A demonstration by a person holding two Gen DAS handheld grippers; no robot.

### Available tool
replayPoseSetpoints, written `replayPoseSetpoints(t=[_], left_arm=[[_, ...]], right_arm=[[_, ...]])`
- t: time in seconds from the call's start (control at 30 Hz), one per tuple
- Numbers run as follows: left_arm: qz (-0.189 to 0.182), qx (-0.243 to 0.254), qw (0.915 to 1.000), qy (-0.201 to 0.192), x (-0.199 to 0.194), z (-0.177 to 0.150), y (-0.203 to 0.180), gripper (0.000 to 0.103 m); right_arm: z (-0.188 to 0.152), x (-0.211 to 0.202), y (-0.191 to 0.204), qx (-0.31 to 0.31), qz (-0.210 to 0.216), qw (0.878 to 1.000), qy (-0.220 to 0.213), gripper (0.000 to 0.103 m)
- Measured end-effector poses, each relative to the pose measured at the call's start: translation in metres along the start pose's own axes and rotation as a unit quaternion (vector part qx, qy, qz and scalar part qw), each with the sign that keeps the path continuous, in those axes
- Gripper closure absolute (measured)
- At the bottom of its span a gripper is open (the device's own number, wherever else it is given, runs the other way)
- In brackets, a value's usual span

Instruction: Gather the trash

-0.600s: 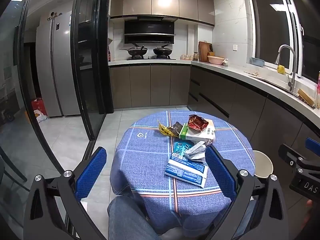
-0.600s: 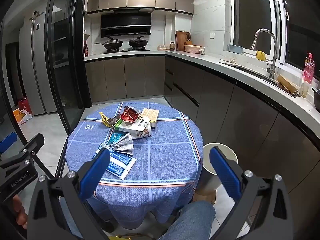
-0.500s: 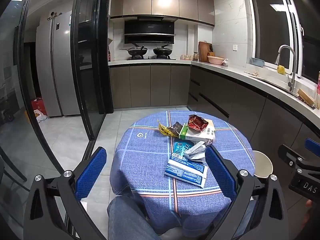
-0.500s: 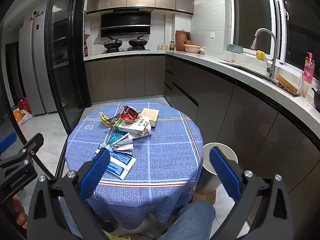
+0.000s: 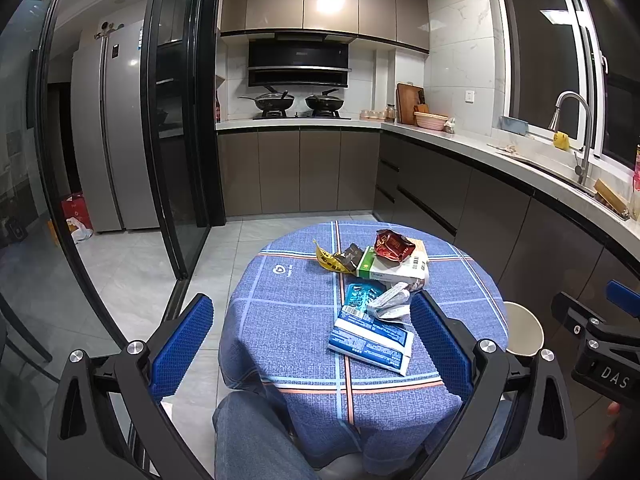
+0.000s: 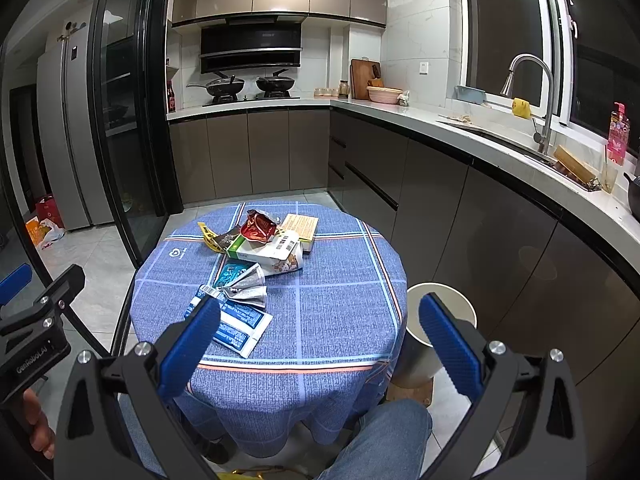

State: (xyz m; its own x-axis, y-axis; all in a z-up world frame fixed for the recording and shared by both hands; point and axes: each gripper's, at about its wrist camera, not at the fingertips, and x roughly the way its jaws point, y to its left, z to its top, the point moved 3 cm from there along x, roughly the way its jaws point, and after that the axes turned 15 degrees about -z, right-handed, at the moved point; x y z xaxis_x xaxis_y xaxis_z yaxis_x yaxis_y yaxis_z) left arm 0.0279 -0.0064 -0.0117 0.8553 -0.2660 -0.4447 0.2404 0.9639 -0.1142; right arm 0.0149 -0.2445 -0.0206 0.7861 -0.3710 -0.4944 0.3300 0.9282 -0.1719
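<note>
Kitchen round desk (image 6: 320, 312) under a blue plaid cloth carries all the trash: blue-white flat packet (image 5: 370, 340) near its front edge, crumpled red foil wrapper (image 5: 392, 244) farther back. White bin (image 6: 442, 322) waits beside. Left gripper (image 5: 312, 344) and right gripper (image 6: 320, 344) hover spread, empty; nothing collected yet.

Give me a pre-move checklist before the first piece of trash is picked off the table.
1. Left tongs open and empty: ok.
2. Right tongs open and empty: ok.
3. Trash within view: blue-white packet, crumpled wrapper, red wrapper, green-white box all on the table: ok.
4. Bin upright, mouth open, beside the table: ok.
5. Bin contents: cannot tell.
</note>
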Motion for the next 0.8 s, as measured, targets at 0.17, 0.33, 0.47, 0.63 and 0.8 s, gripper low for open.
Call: replayPoseSetpoints(t=[0.17, 0.33, 0.47, 0.63, 0.8], left_arm=[[0.0, -0.001, 1.0, 0.0, 0.0, 0.002, -0.003, 0.008], [-0.001, -0.001, 1.0, 0.0, 0.008, -0.002, -0.004, 0.008], [0.0, -0.002, 1.0, 0.0, 0.008, -0.002, -0.004, 0.008], [-0.002, -0.003, 1.0, 0.001, 0.003, -0.002, -0.007, 0.008], [-0.004, -0.005, 1.0, 0.001, 0.002, -0.001, -0.005, 0.008]], right_arm=[[0.0, 0.0, 0.0, 0.0, 0.0, 1.0, 0.001, 0.003], [-0.001, 0.001, 0.001, 0.0, 0.0, 1.0, 0.001, 0.003], [-0.002, 0.002, 0.001, 0.0, 0.0, 1.0, 0.002, 0.003], [-0.001, 0.003, 0.003, -0.001, 0.001, 1.0, 0.004, 0.003], [-0.003, 0.003, 0.003, -0.001, 0.0, 1.0, 0.004, 0.003]])
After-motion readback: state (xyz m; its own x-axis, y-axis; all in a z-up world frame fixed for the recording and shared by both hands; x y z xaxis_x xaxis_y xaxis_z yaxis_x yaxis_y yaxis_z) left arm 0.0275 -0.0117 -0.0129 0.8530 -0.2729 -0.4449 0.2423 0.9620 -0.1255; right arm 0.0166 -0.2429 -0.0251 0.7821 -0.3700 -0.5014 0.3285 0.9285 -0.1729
